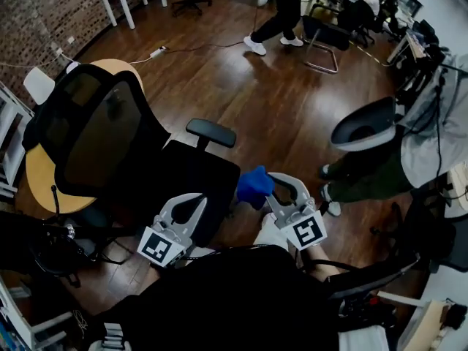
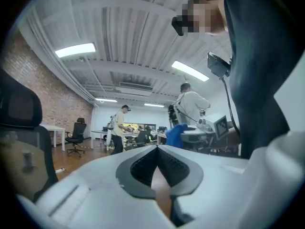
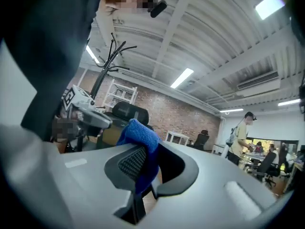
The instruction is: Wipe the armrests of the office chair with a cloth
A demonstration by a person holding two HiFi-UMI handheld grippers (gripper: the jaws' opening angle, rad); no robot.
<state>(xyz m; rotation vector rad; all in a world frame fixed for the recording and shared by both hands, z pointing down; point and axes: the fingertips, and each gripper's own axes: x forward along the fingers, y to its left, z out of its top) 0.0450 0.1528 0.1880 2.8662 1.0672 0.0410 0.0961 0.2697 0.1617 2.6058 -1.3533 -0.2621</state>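
Clamped between the jaws of the right gripper (image 3: 148, 152), a blue cloth (image 3: 139, 136) bunched up above them. Jaws of the left gripper (image 2: 157, 149) were pressed together with nothing between them. Seen from the head, the cloth sat at lower centre, just right of the office chair's (image 1: 110, 137) black seat, below-right of its armrest (image 1: 210, 132) and apart from it. Wooden floor (image 1: 278, 101) spread beyond.

The cloth (image 1: 254, 185), in the right tool (image 1: 272, 186), lies just right of the office chair (image 1: 183, 178), the left tool (image 1: 191, 200) at its seat's front edge.
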